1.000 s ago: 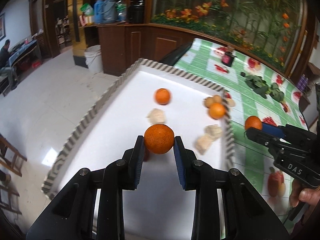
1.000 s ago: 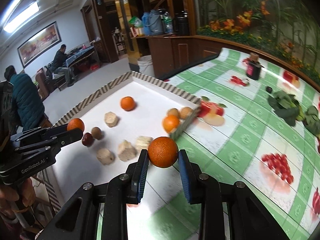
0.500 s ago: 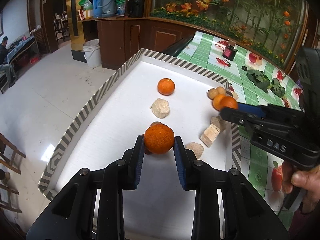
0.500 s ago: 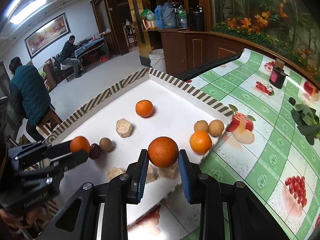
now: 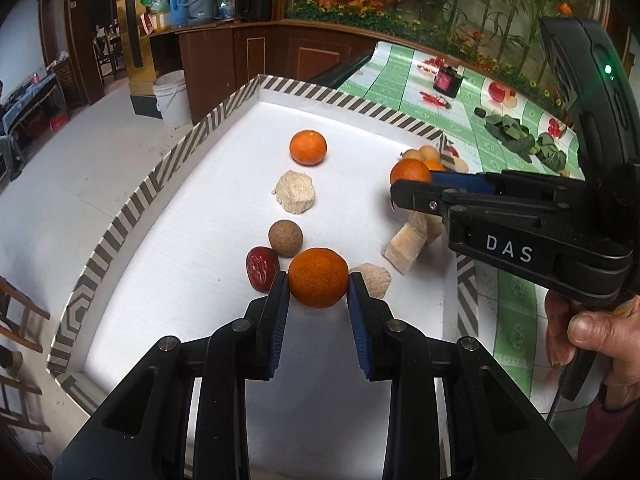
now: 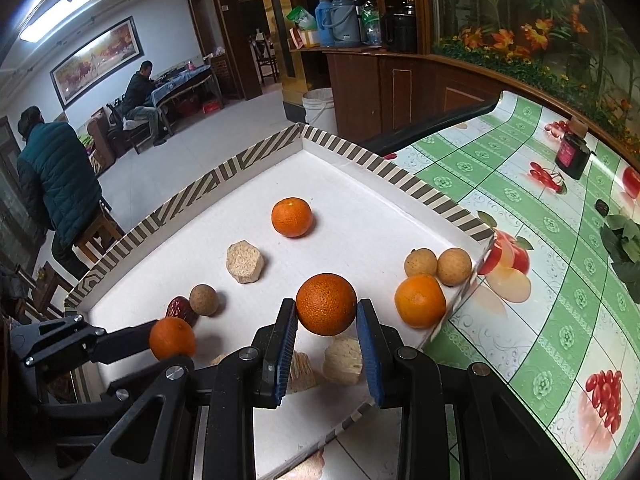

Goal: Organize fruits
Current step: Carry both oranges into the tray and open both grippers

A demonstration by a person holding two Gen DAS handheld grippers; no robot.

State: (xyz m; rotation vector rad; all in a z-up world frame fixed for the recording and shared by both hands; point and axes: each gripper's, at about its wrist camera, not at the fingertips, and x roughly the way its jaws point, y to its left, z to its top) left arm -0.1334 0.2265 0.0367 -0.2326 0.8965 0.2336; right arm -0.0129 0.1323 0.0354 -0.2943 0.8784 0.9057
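Bare white floor lies along the striped left wall of the tray [image 5: 168,168]. Left tongs [image 5: 318,284] and right tongs [image 6: 326,308] tilt downward, each clamping an orange [image 5: 318,276] [image 6: 326,304].

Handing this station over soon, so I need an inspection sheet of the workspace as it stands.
Surface: white tray with striped rim, on a green tablecloth.
Job's things: two loose oranges, three brown round fruits, a red date, pale chunks.
Clutter: dark jar, leaves.
Grippers: left gripper and right gripper each shut on an orange.
Cables: nothing seen.
Surroundings: wooden counter, bucket, two seated people.
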